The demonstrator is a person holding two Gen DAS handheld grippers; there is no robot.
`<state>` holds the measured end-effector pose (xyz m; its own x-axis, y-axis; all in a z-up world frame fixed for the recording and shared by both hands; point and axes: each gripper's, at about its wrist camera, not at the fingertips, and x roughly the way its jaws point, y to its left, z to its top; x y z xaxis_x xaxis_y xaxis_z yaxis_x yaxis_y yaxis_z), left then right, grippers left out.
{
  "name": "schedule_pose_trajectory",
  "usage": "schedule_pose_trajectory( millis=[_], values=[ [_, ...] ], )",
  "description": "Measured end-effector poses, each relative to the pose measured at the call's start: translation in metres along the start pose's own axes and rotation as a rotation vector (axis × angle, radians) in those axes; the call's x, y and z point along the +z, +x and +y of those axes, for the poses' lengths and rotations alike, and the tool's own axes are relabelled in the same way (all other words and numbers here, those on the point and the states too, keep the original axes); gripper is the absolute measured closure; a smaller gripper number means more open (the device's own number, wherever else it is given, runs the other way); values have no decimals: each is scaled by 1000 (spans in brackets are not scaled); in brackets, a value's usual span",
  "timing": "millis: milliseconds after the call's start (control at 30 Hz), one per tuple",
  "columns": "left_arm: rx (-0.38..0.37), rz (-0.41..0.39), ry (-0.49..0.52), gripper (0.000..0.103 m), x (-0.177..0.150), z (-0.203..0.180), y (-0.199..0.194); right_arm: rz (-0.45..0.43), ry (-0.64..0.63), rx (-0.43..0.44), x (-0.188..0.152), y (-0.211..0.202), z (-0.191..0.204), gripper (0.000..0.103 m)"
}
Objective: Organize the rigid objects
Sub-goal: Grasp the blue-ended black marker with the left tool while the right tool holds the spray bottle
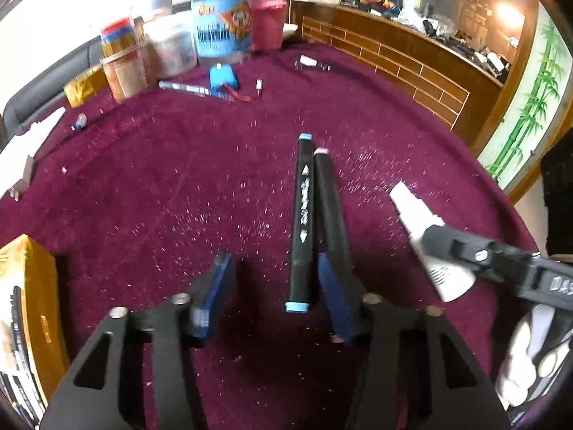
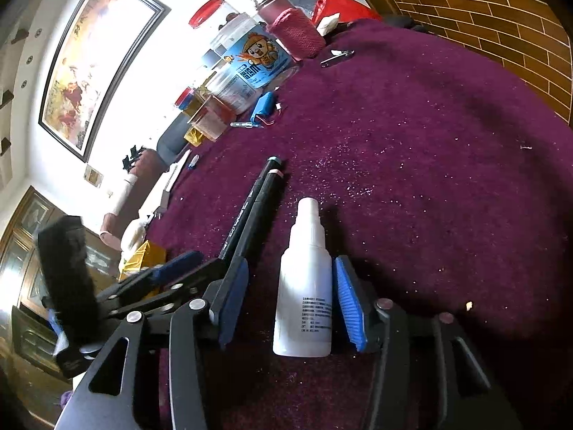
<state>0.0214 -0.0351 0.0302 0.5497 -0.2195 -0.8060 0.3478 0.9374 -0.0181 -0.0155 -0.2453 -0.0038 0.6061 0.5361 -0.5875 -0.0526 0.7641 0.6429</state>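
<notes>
A: Where do things stand on the bench?

B: In the left wrist view two black markers lie side by side on the purple cloth, running toward twelve o'clock. The blue-capped marker sits between the fingers of the left hand-held gripper, close against the right pad. The pink-capped marker lies just outside that pad, partly behind it.

A: Is the left one gripping?

B: No. The jaws stand partly open, with a clear gap from the left pad to the blue-capped marker. Nothing is held.

A: And the right side?

B: In the right wrist view the white bottle lies on the cloth, nozzle toward twelve o'clock, inside the right hand-held gripper. The jaws are partly open. The right pad is touching or nearly touching the bottle, I cannot tell which, and the left pad stands apart, so it is not clamped.

A: What could go wrong?

B: I'd judge three risks. The left hand-held gripper's right finger sits between the two markers, so closing may shove the pink-capped marker aside or roll it. The bottle is round and smooth, so an uneven squeeze could push it sideways or squirt it forward. And the two hand-held grippers are near each other, the left at about nine o'clock of the right, so a swing could knock them together
</notes>
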Motion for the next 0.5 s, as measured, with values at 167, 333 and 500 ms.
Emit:
schedule_pose_trajectory(
  millis=[167,333,500],
  values=[
    [-4,31,-6,61,-4,4,15,0,14,14,0,0,-4,58],
    [14,23,10,61,2,0,15,-1,4,4,-1,-1,-3,58],
    [49,24,62,76,12,-13,27,-5,-9,-10,-1,0,0,58]
  ],
)
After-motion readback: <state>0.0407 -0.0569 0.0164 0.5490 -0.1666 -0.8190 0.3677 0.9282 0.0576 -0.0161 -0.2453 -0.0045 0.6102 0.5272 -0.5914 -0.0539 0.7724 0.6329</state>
